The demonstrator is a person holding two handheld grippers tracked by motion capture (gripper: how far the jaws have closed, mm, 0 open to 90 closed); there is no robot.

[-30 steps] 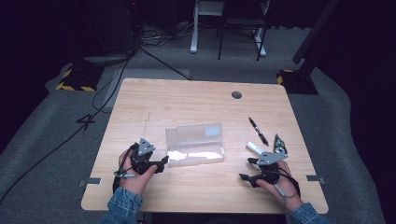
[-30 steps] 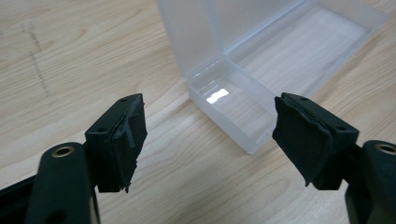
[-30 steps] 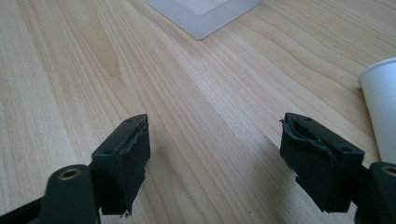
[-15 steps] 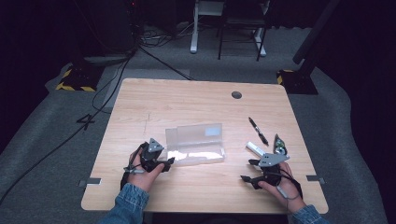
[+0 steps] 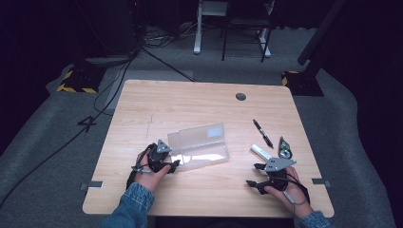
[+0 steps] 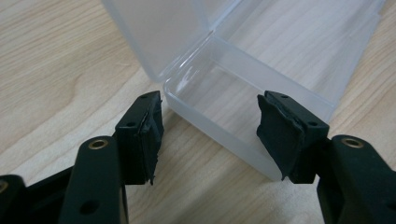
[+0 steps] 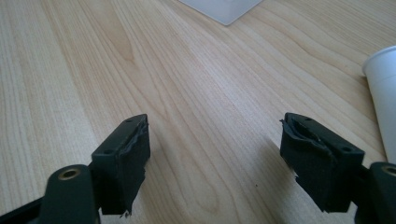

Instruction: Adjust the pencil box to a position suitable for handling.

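A clear plastic box (image 5: 199, 147) lies in the middle of the table with its lid (image 5: 202, 134) standing open at the back. My left gripper (image 5: 172, 164) is at the box's left end. In the left gripper view my left gripper (image 6: 208, 121) straddles the end wall of the box (image 6: 219, 116). Its jaws have just been closing, and each pad now meets a corner of that wall. My right gripper (image 5: 253, 175) rests open near the front right of the table; in its own view my right gripper (image 7: 215, 144) has bare wood between the pads.
A black pen (image 5: 262, 133) and a white tube (image 5: 260, 151) lie just beyond the right gripper, the white tube (image 7: 380, 93) at the right edge of its view. A small grey-green object (image 5: 284, 148) lies beside them. A dark round grommet (image 5: 241, 96) sits near the far edge.
My left hand has moved right and slightly down to the box's left end, and its jaws have narrowed around that end. The right hand has kept still.
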